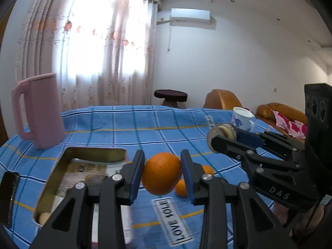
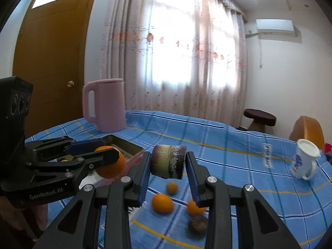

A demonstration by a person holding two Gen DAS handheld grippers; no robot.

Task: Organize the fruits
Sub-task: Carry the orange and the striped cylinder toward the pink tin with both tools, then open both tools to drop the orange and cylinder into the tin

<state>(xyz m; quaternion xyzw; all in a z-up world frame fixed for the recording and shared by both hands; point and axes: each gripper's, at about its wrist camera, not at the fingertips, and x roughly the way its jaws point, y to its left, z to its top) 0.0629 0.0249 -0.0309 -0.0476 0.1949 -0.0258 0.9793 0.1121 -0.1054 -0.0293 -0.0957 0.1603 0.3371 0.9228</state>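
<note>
My left gripper [image 1: 162,174] is shut on a large orange [image 1: 161,173], held above the blue checked tablecloth; it also shows in the right wrist view [image 2: 110,162]. My right gripper [image 2: 167,164] is shut on a brown-green cut fruit piece [image 2: 168,161], held above the table; it shows in the left wrist view [image 1: 221,137] too. Loose on the cloth lie two small oranges [image 2: 161,203] [image 2: 194,207], a small yellow-green fruit [image 2: 172,187] and a dark brown fruit [image 2: 198,224]. A gold-rimmed tray [image 1: 62,166] sits at the left, with a small round fruit [image 1: 44,217] in its corner.
A pink kettle [image 1: 39,110] stands at the table's far left. A white and blue mug [image 2: 304,159] stands at the right. A dark phone-like object [image 1: 8,197] lies at the left edge. A stool [image 1: 170,96] and orange sofa [image 1: 280,112] lie beyond the table.
</note>
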